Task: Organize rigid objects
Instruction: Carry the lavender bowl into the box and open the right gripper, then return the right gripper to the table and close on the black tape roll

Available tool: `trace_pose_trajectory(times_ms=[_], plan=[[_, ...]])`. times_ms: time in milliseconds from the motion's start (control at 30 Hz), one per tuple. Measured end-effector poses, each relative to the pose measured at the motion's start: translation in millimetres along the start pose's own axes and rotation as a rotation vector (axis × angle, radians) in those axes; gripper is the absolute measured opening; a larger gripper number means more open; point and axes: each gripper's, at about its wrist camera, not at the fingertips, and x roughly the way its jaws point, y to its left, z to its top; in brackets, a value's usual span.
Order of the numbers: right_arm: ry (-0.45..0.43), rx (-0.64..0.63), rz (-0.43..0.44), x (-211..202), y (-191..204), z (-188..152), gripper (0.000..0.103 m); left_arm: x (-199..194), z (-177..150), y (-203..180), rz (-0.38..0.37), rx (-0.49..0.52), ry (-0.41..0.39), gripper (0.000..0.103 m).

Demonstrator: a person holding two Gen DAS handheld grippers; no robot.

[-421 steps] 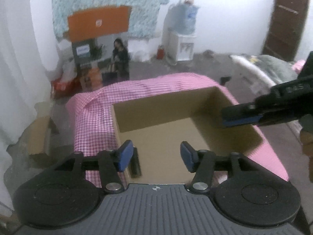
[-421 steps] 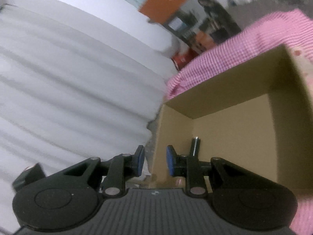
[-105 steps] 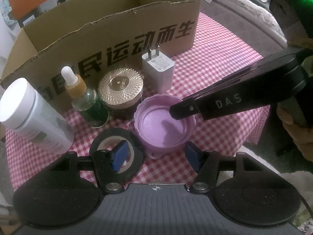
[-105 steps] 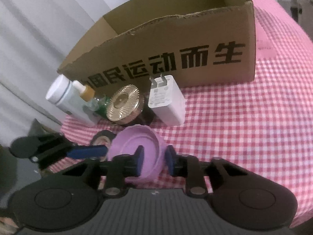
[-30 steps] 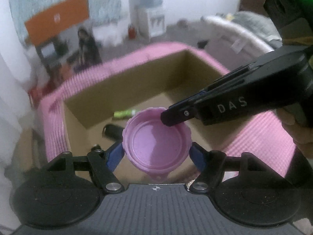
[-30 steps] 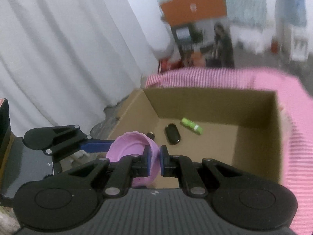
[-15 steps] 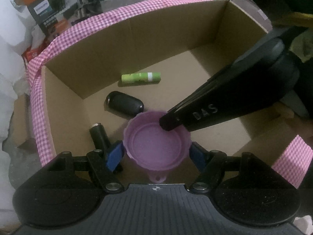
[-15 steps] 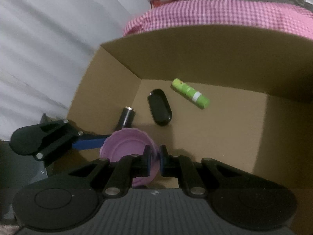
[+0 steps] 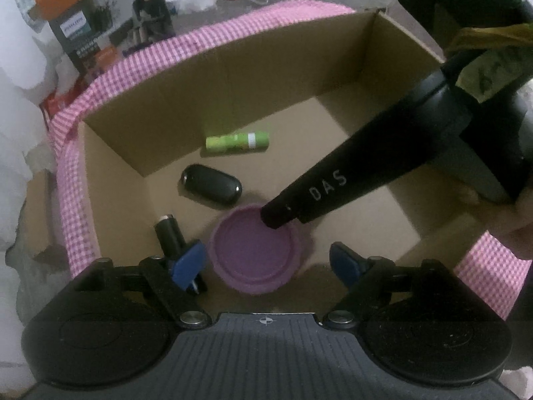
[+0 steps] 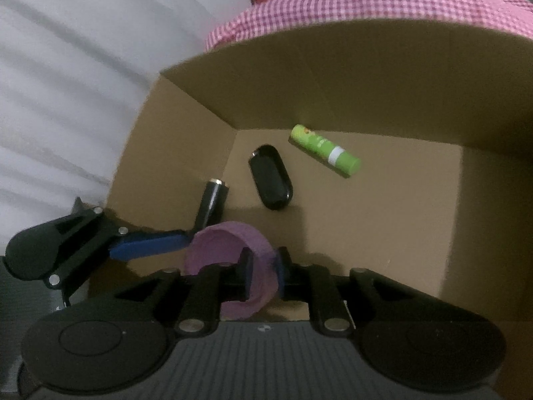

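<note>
Pink-checked cloth covered the desk (image 9: 71,153), and on it stood an open cardboard box (image 9: 279,66). Low in the box's near-left part sat the purple lid (image 9: 255,253), seemingly on or just above the floor. The right tongs (image 10: 263,275) straddled its rim, jaws only narrowly apart and just opening, so the pinch looked to be easing off. The left tongs (image 9: 266,263) stood wide on either side of the lid, pads clear of it, having just spread further. Just beside the lid lay a black cylinder (image 9: 170,233), then a black oval case (image 9: 211,184), and farther back a green tube (image 9: 237,140). I judged the step to be the release of the lid into the box. Next, both tongs would need to part fully and lift straight out without dragging the lid or nudging the cylinder.
</note>
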Motion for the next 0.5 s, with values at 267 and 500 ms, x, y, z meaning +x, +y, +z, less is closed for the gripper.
trace_pose_trajectory(times_ms=[267, 500], plan=[[-0.099, 0.033, 0.030, -39, -1, -11, 0.018, -20, -6, -1, 0.025, -0.026, -0.051, 0.084], [-0.255, 0.031, 0.094, -108, 4, -51, 0.018, -69, -28, -3, 0.025, -0.049, -0.169, 0.084]])
